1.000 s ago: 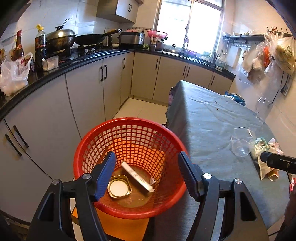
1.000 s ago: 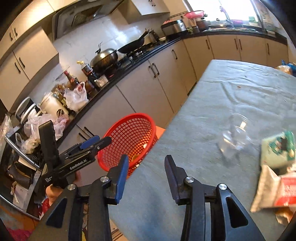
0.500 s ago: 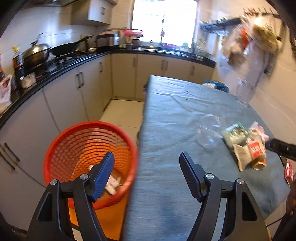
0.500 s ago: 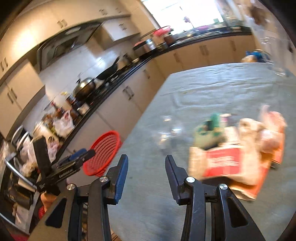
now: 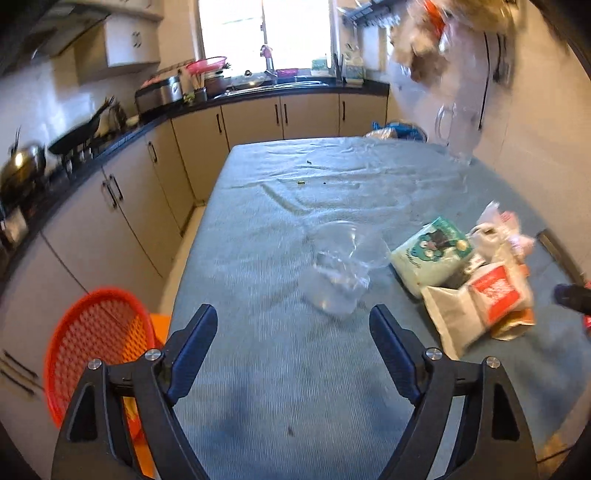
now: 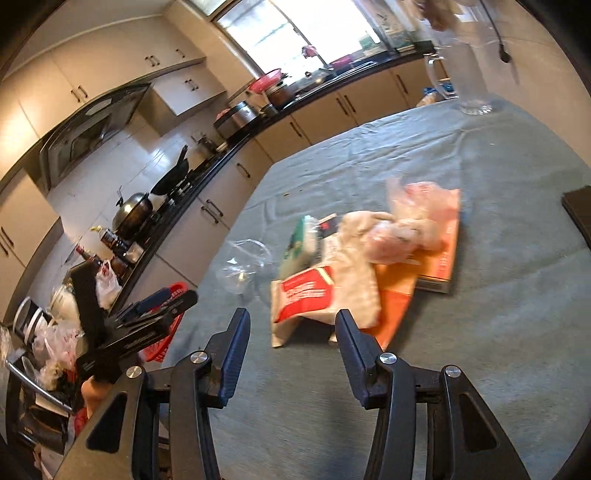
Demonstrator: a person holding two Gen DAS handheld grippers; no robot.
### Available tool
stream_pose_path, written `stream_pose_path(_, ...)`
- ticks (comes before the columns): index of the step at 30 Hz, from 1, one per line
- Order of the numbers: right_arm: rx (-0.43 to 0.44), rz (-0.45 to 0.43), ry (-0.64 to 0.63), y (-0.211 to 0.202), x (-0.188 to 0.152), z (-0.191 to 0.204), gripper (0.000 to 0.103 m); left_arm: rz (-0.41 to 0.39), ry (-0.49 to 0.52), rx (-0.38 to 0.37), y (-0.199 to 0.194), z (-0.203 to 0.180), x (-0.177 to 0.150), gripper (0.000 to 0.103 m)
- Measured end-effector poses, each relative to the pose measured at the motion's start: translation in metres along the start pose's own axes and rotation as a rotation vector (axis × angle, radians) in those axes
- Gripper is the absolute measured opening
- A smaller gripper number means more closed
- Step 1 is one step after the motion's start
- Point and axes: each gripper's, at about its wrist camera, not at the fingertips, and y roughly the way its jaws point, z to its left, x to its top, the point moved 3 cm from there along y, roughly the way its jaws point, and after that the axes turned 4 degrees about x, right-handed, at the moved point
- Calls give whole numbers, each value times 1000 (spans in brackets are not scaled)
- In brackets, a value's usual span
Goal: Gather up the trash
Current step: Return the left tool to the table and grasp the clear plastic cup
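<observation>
Fingers [image 5: 192, 354] apart, clear cup [image 5: 338, 269] empty

Daylit from the window [image 5: 264, 35] at the far end — blown out to white, with glare on the wall tiles [image 6: 122, 173]. Motion-smeared throughout: clear plastic cup [image 5: 338, 266] and wrappers [image 6: 332, 280] soft, hanging bags [image 5: 428, 40] streaked. Strongly fisheye-bent — counter [image 5: 122, 142] curved, corners vignetted black. Dim and shadowed lower left.
</observation>
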Motion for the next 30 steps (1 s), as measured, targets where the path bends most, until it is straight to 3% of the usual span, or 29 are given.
stream_pose_path(6,-45,-36,62,-17,2,-30,53,-8,186,101,27,-41,17,86)
stream_pose_path(10,-51,-41,106,-22,3,-47,53,-6,237,144,47,-55,21,86)
stream_pose_path(12,-56,-35,120,-20,2,-52,53,0,234,168,56,-56,22,85)
stream_pose_path(14,-43,-22,129,-16,1,-54,53,7,214,155,63,-55,22,74)
stream_pose_path(16,-33,-12,126,-12,0,-52,53,34,187,146,72,-51,21,49)
stream_pose_path(22,2,10,111,7,5,-40,53,21,96,114,72,-36,17,48)
stream_pose_path(30,-16,38,74,44,20,-36,53,-5,17,26,47,-21,7,48)
